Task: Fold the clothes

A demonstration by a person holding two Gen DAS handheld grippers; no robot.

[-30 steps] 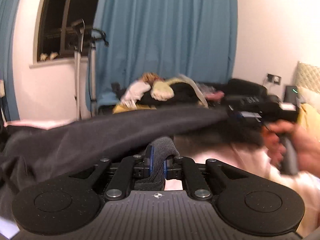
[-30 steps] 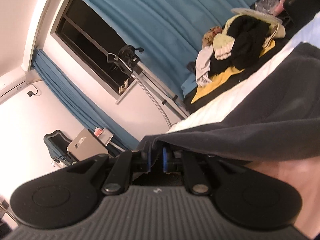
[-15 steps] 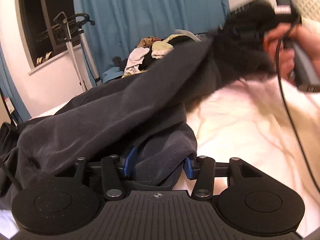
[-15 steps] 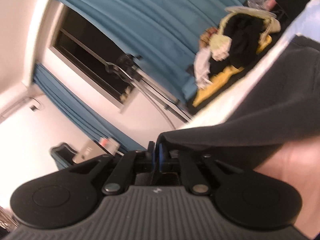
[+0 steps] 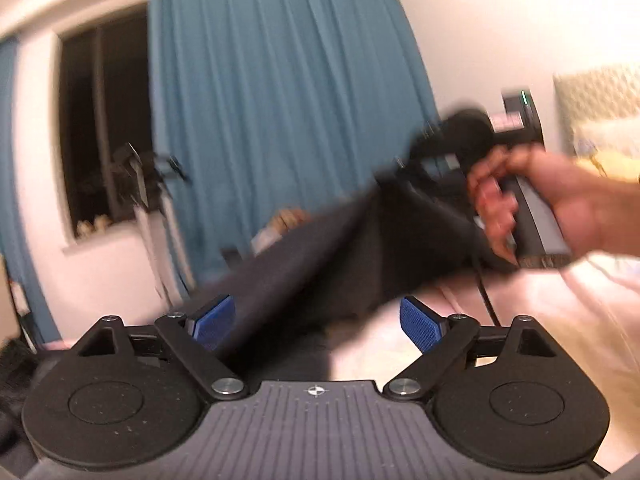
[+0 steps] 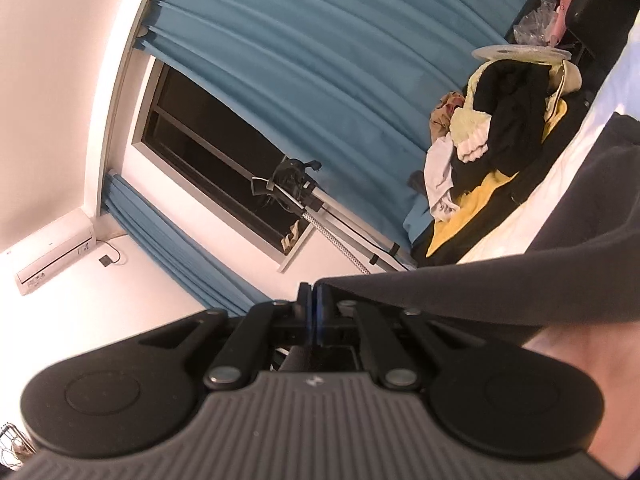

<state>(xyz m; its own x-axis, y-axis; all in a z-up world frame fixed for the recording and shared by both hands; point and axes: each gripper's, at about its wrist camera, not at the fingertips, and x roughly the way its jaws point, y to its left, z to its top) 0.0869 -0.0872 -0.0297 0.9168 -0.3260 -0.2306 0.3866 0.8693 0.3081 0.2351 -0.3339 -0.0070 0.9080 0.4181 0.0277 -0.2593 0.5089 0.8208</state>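
A dark grey garment (image 5: 352,256) hangs stretched above a bed with pale pink bedding (image 5: 552,320). My left gripper (image 5: 318,320) is open, its blue pads (image 5: 422,322) wide apart, and the cloth drapes loosely between them without being pinched. My right gripper (image 6: 314,308) is shut on an edge of the same garment (image 6: 500,288), holding it raised. In the left wrist view the right gripper (image 5: 408,176) appears blurred at the upper right, held by a hand (image 5: 540,196).
A heap of mixed clothes (image 6: 492,136) lies beyond the bed below teal curtains (image 5: 280,112). A dark window (image 6: 208,172) and a metal stand (image 6: 316,204) are at the left. An air conditioner (image 6: 56,252) hangs on the wall.
My left gripper has opened fully and let go of the garment, then tilted up. The right gripper stays shut on the cloth and has lifted it higher.
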